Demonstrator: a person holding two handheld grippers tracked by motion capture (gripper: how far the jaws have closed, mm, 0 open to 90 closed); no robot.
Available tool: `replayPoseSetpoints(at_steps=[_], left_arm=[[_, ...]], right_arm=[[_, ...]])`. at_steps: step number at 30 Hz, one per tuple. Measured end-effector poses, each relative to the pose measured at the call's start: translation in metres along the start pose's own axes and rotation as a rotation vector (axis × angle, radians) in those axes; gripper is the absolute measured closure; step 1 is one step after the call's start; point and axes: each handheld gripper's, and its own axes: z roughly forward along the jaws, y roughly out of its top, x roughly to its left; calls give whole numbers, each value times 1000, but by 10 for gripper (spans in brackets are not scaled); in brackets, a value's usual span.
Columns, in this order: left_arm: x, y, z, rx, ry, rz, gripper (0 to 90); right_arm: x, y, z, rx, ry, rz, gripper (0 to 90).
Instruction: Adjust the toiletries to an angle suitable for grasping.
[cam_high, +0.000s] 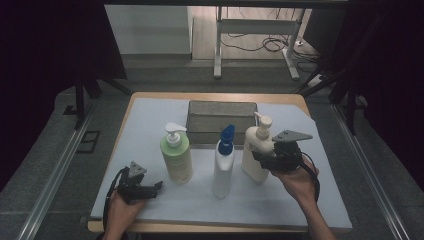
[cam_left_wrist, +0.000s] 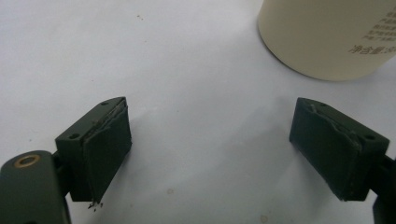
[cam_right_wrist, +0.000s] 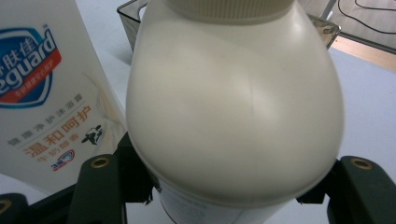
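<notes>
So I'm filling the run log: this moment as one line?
right gripper: shut on cream bottle | left gripper: open, on table | basket: behind

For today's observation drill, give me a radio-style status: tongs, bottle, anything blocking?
Right tongs clamped on cream pump bottle, upright on the table. Left tongs open, empty, beside green bottle. Blue-capped bottle close alongside; mesh basket behind.

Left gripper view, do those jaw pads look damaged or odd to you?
Yes. On the left gripper, the rubber pads look worn: ragged, fraying edges, with the left one peeling at its lower corner. The bottles stand upright and nothing looks spilled.
</notes>
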Motion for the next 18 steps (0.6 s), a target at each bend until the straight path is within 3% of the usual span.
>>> replayPoseSetpoints(at_steps=[18], left_arm=[[0, 0, 0, 1, 0, 0, 125]], right_arm=[[-2, 26, -6, -12, 18, 7, 367]])
